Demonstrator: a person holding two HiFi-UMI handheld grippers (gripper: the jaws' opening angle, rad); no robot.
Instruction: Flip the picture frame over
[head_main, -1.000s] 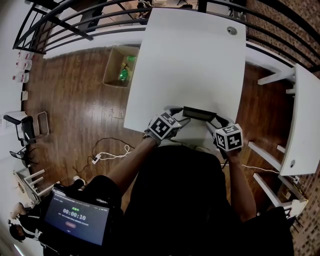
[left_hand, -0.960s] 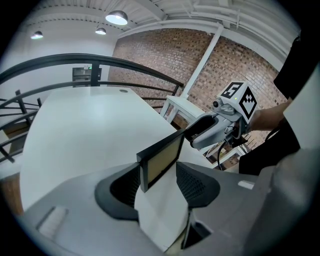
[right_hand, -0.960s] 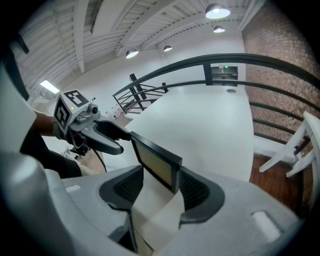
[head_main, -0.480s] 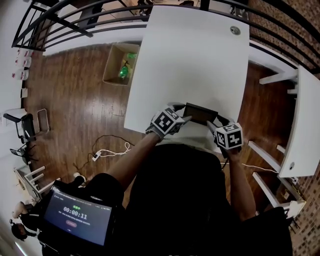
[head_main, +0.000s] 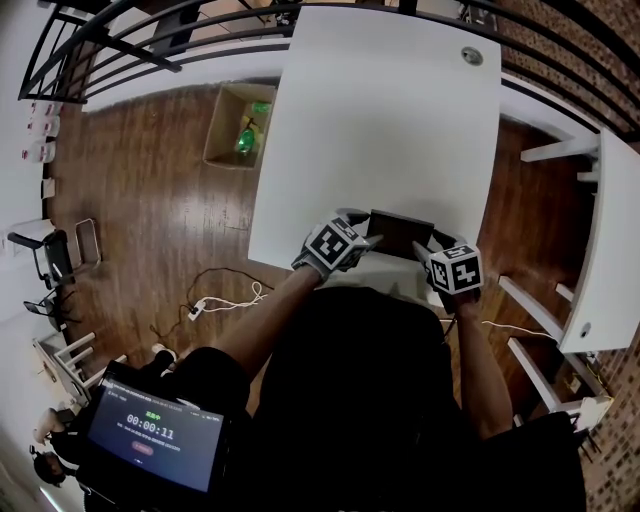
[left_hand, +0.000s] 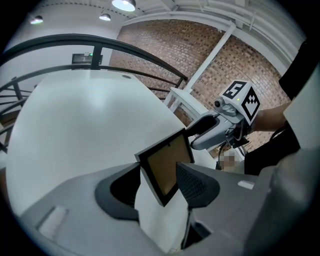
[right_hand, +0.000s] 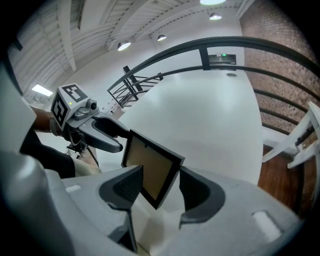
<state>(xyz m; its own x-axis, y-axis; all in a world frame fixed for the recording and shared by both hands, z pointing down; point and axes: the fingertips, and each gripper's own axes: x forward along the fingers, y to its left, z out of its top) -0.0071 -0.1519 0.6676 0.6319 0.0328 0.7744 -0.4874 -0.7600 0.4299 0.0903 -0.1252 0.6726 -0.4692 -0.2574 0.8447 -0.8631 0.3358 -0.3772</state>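
A black-edged picture frame (head_main: 400, 233) with a brown face hangs tilted just above the near edge of the white table (head_main: 390, 110), held between both grippers. My left gripper (head_main: 368, 240) is shut on its left end, and my right gripper (head_main: 432, 250) on its right end. In the left gripper view the frame (left_hand: 162, 167) stands corner-down between my left gripper's (left_hand: 157, 185) jaws, and the right gripper (left_hand: 200, 132) touches its far corner. In the right gripper view the frame (right_hand: 150, 167) sits between my right gripper's (right_hand: 157, 187) jaws, with the left gripper (right_hand: 117, 140) at its far edge.
An open cardboard box (head_main: 238, 130) with green items stands on the wood floor left of the table. Cables (head_main: 225, 300) lie on the floor nearby. A second white table (head_main: 610, 250) stands at the right, and a dark railing (head_main: 150, 50) runs behind. A tablet (head_main: 150, 435) shows a timer.
The frame has come up from lying low and edge-on to a tilted pose with more of its face showing. Both grippers have moved slightly inward with it.
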